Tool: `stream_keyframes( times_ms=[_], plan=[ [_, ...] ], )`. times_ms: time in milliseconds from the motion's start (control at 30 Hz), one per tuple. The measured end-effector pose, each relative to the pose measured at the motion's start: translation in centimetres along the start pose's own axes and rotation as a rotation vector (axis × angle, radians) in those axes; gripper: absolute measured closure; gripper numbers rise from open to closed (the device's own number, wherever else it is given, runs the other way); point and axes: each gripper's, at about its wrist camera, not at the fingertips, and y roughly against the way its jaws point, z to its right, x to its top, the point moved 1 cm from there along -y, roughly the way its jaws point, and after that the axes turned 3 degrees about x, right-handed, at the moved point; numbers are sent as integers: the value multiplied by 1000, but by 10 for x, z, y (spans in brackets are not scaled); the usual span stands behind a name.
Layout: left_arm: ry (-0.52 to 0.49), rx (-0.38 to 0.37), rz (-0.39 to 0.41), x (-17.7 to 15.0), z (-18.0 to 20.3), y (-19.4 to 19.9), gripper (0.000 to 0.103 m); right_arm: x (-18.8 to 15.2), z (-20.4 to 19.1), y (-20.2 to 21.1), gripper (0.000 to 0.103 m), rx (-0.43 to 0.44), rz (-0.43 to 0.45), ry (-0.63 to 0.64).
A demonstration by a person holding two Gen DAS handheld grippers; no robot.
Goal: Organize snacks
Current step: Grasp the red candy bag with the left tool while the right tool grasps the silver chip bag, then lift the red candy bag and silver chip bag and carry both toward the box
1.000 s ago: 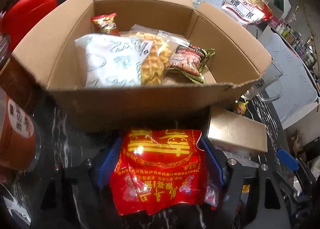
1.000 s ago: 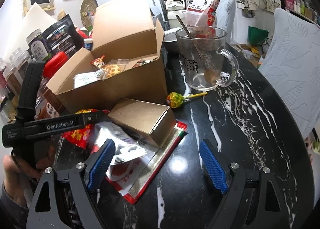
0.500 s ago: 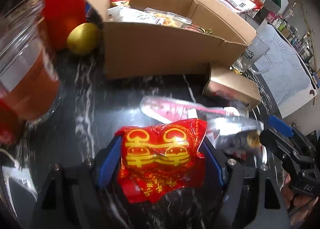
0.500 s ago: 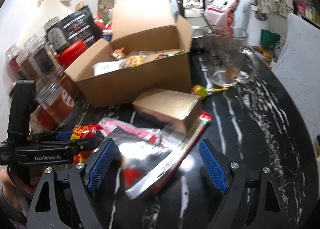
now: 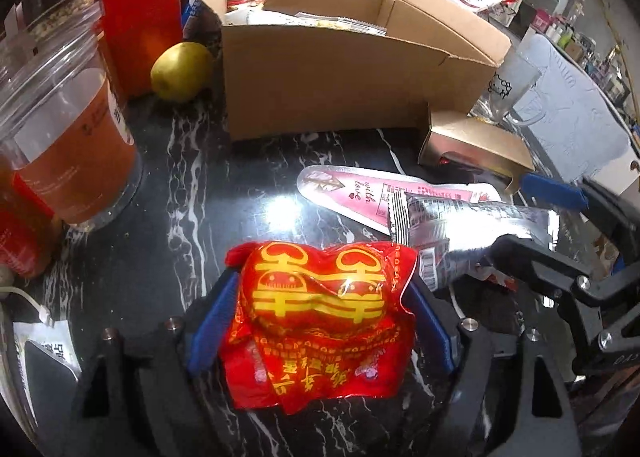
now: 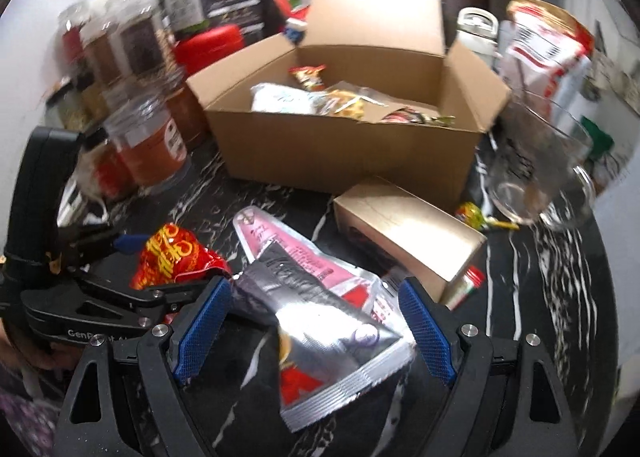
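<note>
A red snack packet with gold print [image 5: 320,297] lies on the black marble table between the blue pads of my left gripper [image 5: 322,321]. Its jaws are opening and the pads stand just off the packet's sides. In the right wrist view the red packet [image 6: 172,257] shows at left. My right gripper [image 6: 314,325] is open and straddles a silver foil packet [image 6: 320,317] without pressing it. Under that lies a pink packet [image 6: 272,233]. Behind stands the open cardboard box [image 6: 340,153] with several snacks inside.
A small gold carton [image 6: 408,225] lies in front of the box. At right are a glass mug [image 6: 540,177] and a lollipop [image 6: 472,213]. Jars [image 5: 68,145], a red container [image 5: 136,13] and a green fruit [image 5: 180,71] crowd the left.
My left gripper drew back from the box edge down to the table with the red packet, and its jaws widened slightly. My right gripper rolled and shifted left over the silver packet.
</note>
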Motion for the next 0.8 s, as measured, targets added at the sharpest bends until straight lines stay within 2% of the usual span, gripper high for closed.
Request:
stream_keyframes(
  times_ms=[167, 300, 367, 400, 433, 533, 800],
  plan=[
    [-21, 24, 27, -4, 2, -1, 18, 0, -7, -16, 16, 52, -75, 84],
    [-29, 44, 22, -4, 1, -3, 11, -8, -14, -21, 20, 84, -115, 109],
    [-41, 68, 5, -3, 2, -8, 3, -12, -13, -22, 38, 86, -128, 99],
    [-48, 91, -8, -2, 2, -10, 0, -15, -12, -23, 41, 95, -145, 82],
    [-59, 108, -14, -2, 4, -12, 0, -16, -11, -22, 48, 104, -146, 66],
    [-76, 119, -11, -2, 6, -13, 0, -23, -12, -18, 60, 97, -138, 34],
    [-60, 129, 52, -11, 5, -10, 0, -40, -4, -6, 60, 38, -126, -82]
  ],
)
